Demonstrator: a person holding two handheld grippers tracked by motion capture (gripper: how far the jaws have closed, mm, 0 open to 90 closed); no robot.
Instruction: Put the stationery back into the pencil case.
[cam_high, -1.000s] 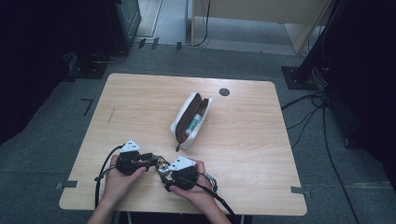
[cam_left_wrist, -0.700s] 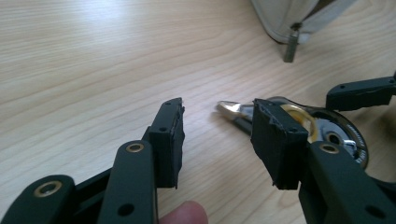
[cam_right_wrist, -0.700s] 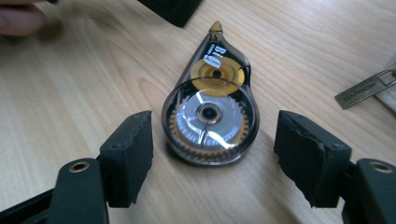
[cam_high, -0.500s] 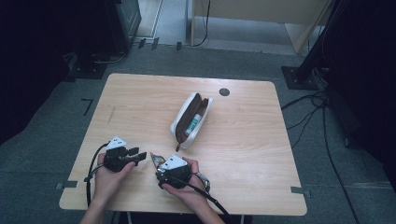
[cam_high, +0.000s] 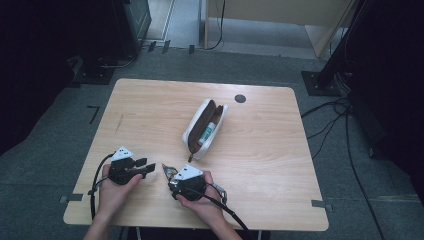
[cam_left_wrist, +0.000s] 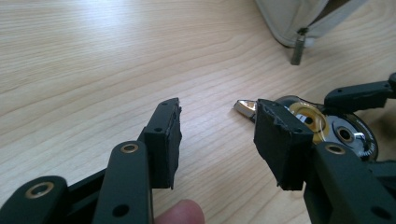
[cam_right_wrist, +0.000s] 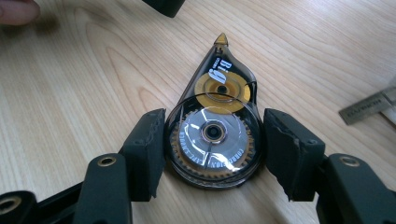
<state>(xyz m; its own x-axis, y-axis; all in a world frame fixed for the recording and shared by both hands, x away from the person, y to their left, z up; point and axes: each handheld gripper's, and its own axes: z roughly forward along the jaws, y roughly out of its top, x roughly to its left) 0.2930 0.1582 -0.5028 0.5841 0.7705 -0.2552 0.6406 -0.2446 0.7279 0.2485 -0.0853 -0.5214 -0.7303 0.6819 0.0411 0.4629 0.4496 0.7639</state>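
A teardrop-shaped clear correction tape dispenser (cam_right_wrist: 215, 135) lies flat on the wooden table (cam_high: 150, 110), its tip pointing away from my right gripper (cam_right_wrist: 214, 116). That gripper's jaws have just been closing and both pads now press its round sides. In the high view the dispenser (cam_high: 167, 171) sits near the table's front edge with the right gripper (cam_high: 172, 177) behind it. My left gripper (cam_left_wrist: 217, 109) stands a short way to the left of the dispenser (cam_left_wrist: 310, 122). Its jaws have just been opening and hold nothing. The left gripper (cam_high: 149, 165) points right, toward the dispenser's tip.
An open white pencil case (cam_high: 204, 127) with a brown lining and a green-and-white item inside lies at the table's middle. Its zipper pull (cam_left_wrist: 297, 44) hangs toward the grippers. A dark round hole (cam_high: 240, 98) sits near the far edge.
My left gripper has drawn back to the left, away from the dispenser, with its jaws wider. The right gripper stayed in place.
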